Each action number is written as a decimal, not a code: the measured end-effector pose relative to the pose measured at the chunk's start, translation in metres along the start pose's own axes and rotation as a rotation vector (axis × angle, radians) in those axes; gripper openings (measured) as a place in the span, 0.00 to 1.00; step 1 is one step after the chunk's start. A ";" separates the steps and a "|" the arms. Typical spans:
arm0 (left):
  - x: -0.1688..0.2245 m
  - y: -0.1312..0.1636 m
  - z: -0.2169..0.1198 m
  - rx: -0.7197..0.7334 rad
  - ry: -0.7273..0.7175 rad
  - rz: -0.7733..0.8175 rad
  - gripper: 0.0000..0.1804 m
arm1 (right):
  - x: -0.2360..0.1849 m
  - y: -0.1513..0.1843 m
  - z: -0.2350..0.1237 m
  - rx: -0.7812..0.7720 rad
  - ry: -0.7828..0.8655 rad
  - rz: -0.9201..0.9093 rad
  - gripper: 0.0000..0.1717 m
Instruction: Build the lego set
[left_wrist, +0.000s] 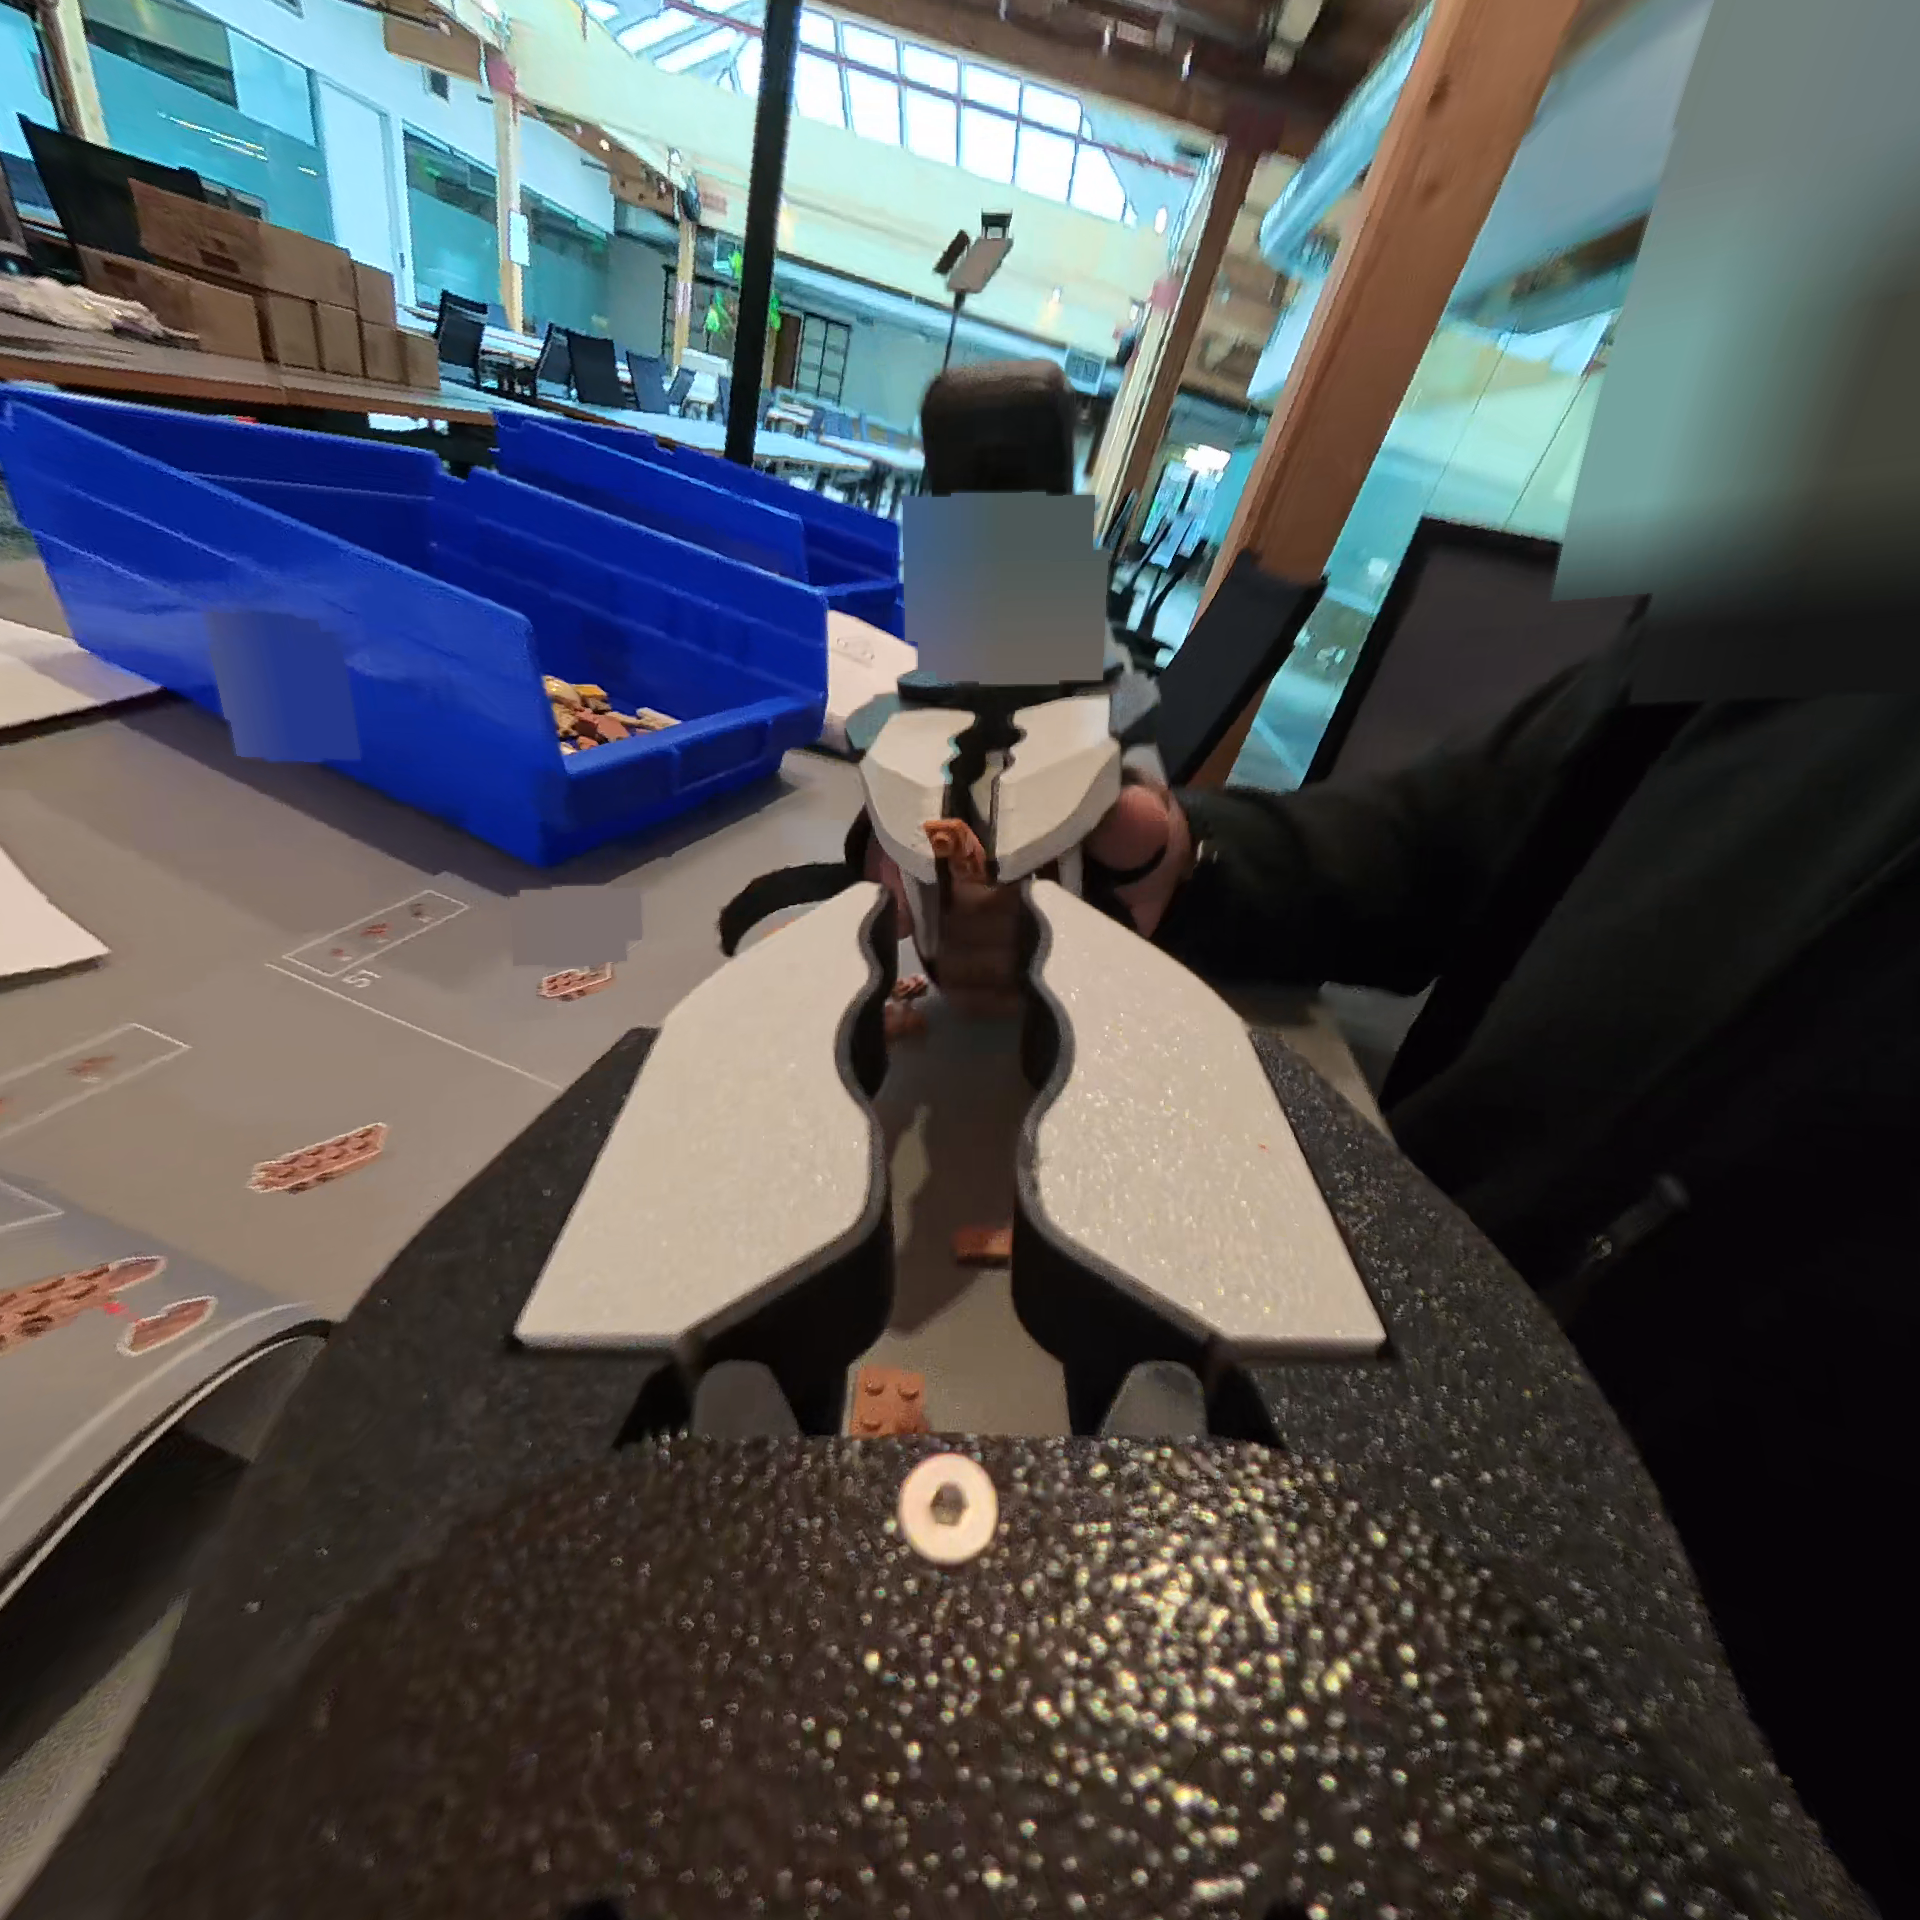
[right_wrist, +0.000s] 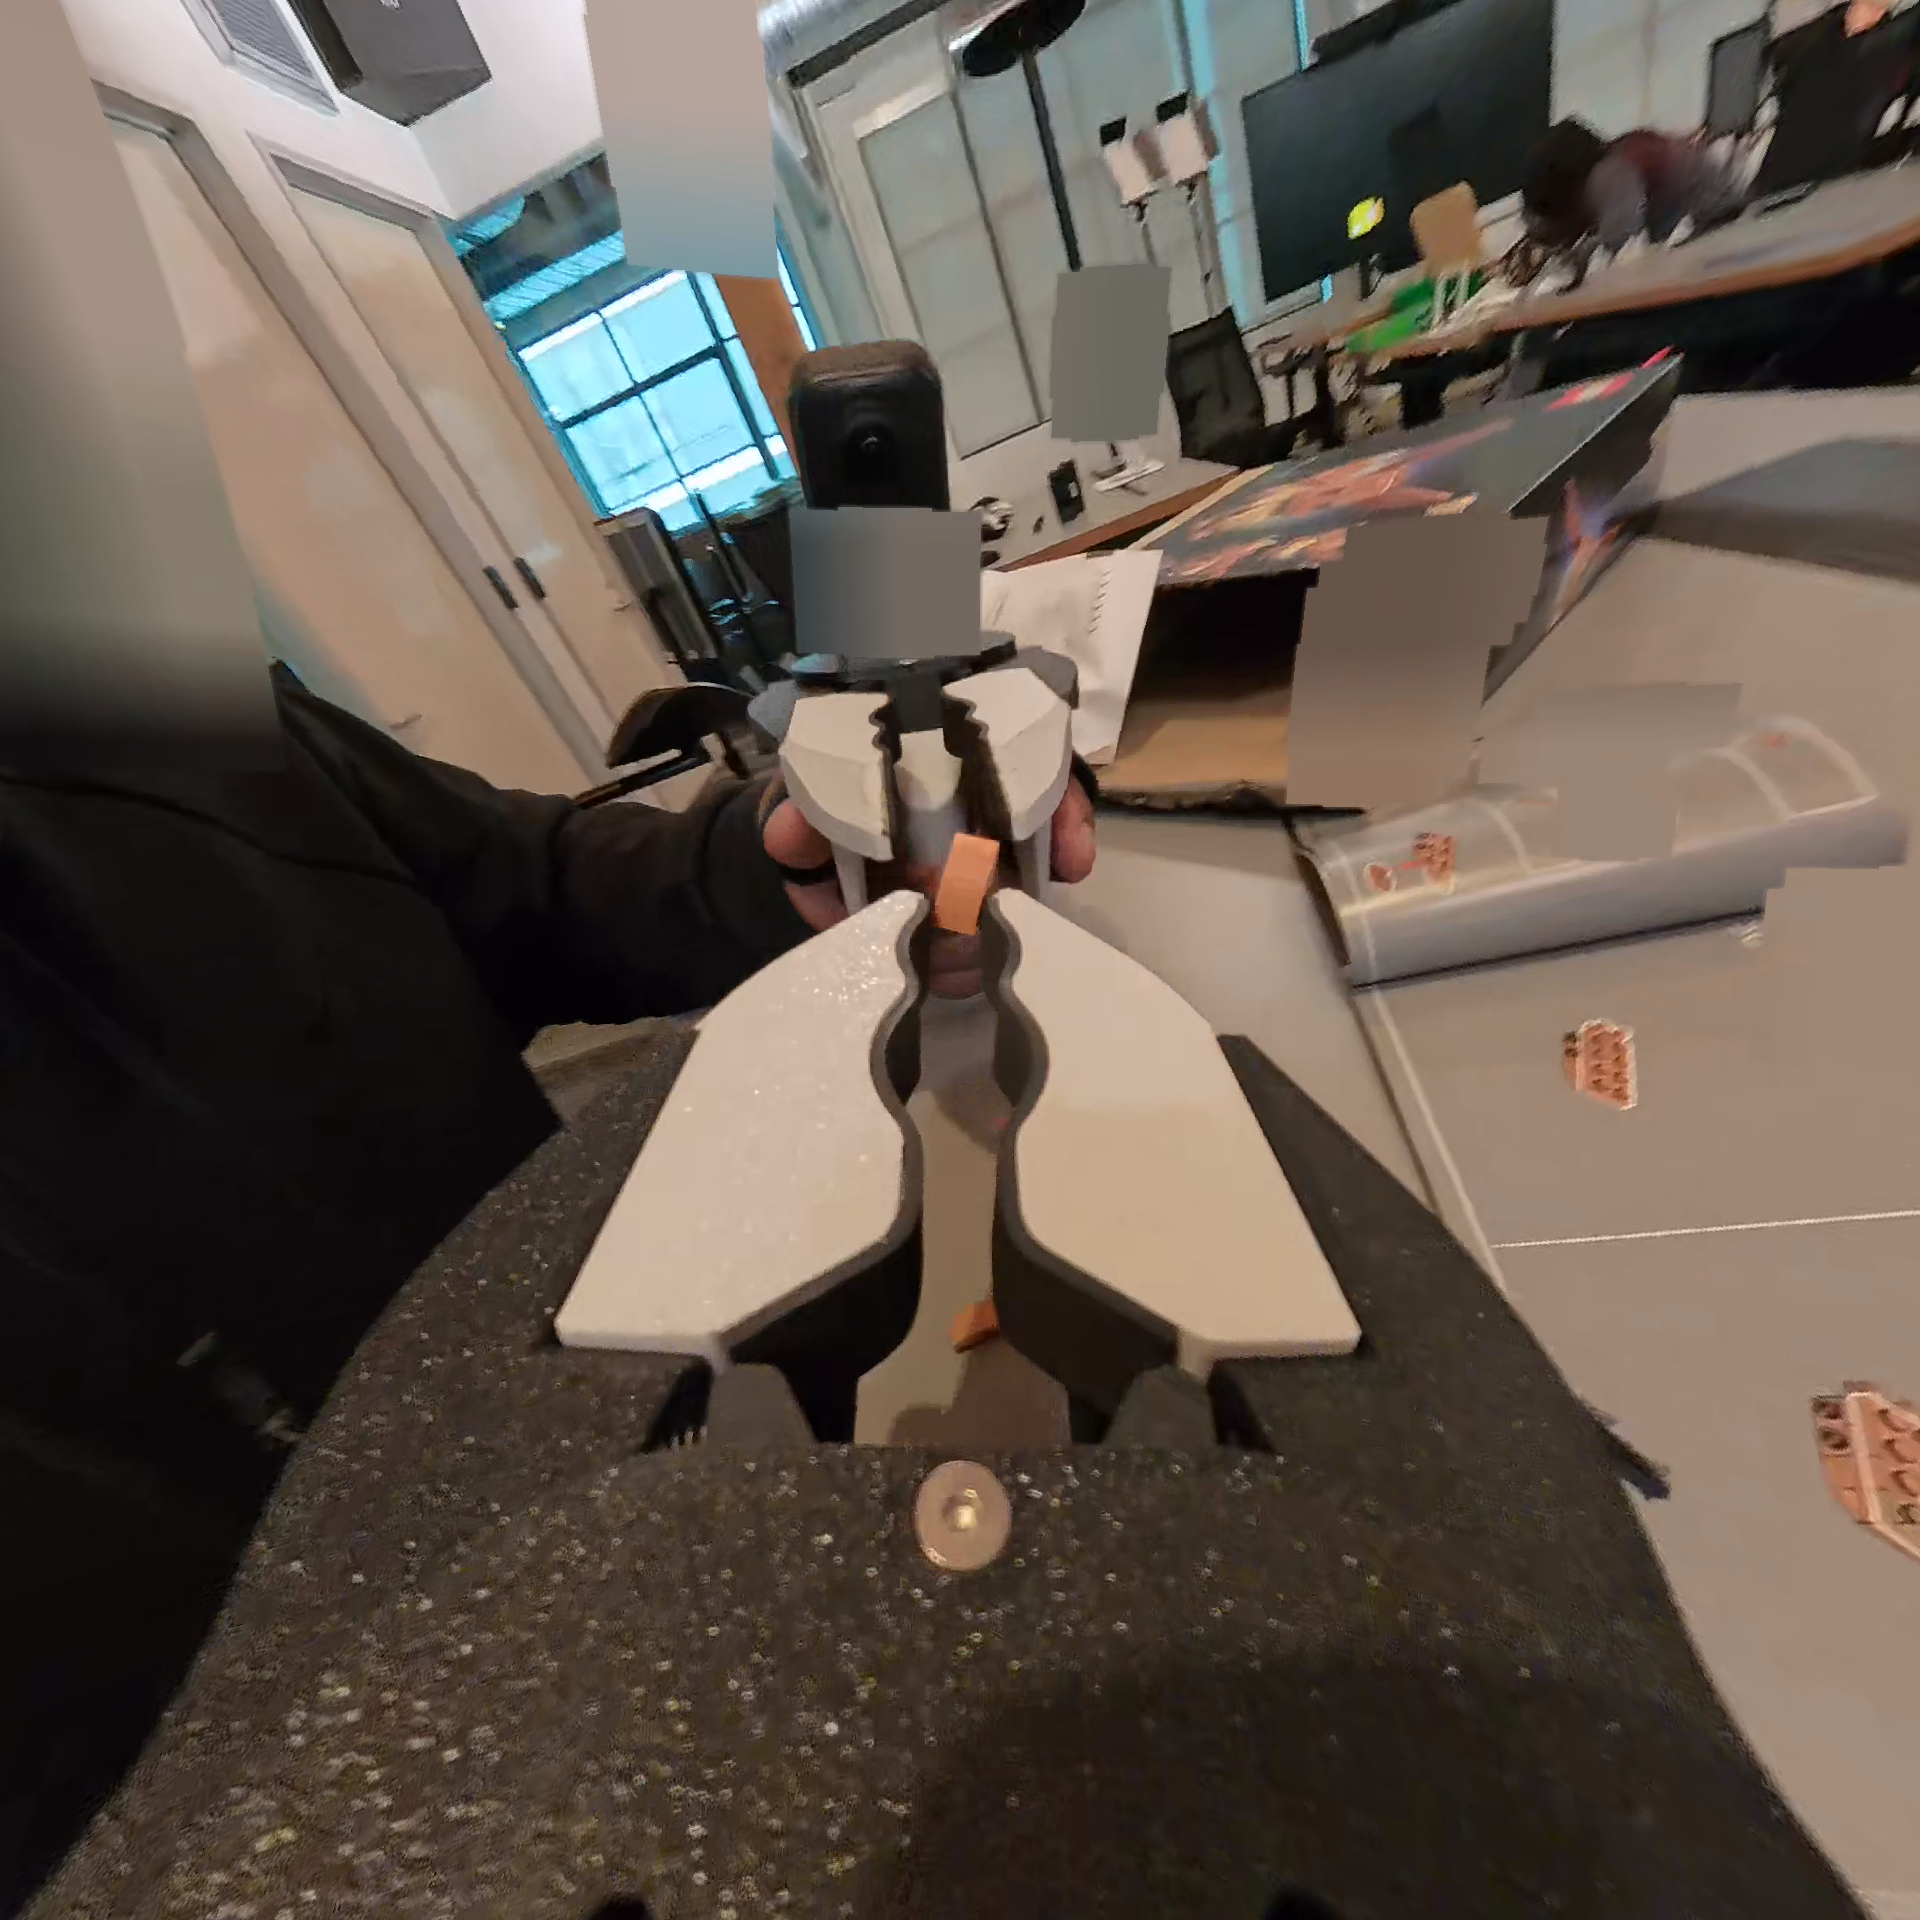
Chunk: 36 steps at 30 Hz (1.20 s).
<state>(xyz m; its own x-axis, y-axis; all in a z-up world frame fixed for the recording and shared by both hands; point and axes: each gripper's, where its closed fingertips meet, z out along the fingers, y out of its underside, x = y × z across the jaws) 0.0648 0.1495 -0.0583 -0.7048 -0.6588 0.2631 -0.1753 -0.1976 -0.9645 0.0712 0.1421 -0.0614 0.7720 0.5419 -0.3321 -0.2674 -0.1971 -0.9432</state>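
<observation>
The two hand-held grippers face each other tip to tip above a grey mat (left_wrist: 312, 831). My right gripper (right_wrist: 958, 909) is shut on a small brown brick piece (right_wrist: 966, 883), which stands up between its fingertips. The left wrist view shows the same gripper (left_wrist: 971, 831) pinching the brown piece (left_wrist: 954, 840), which hangs down as a short stack (left_wrist: 977, 951). My left gripper (left_wrist: 961, 904) is open. Its fingertips stand on either side of that stack, with a dark gap on the left side. The right wrist view shows the left gripper (right_wrist: 935, 790) with its jaws apart.
Blue bins (left_wrist: 416, 644) stand at the left, one with brown pieces (left_wrist: 597, 712). Loose brown plates lie on the mat (left_wrist: 317, 1155), (left_wrist: 888, 1403), (right_wrist: 1600, 1060), (right_wrist: 1870, 1475). A printed box (right_wrist: 1351, 499) is at the far right. A person's dark sleeves (left_wrist: 1455, 883) hold both grippers. Both grippers' tips are close together, under 4 cm apart.
</observation>
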 end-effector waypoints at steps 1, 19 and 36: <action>0.000 -0.002 0.000 0.022 0.009 -0.027 0.11 | 0.000 0.001 0.002 0.001 0.019 -0.033 0.05; 0.012 -0.006 0.005 0.084 0.067 -0.022 0.08 | -0.016 0.000 0.012 0.082 0.025 -0.217 0.05; 0.000 0.022 0.000 -0.292 -0.175 0.522 0.03 | 0.001 0.020 0.011 -0.179 0.189 -0.501 0.11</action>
<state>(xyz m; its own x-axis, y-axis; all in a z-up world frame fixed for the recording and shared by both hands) 0.0613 0.1453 -0.0791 -0.6297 -0.7289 -0.2688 -0.0360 0.3731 -0.9271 0.0602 0.1472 -0.0803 0.8738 0.4524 0.1784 0.2476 -0.0981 -0.9639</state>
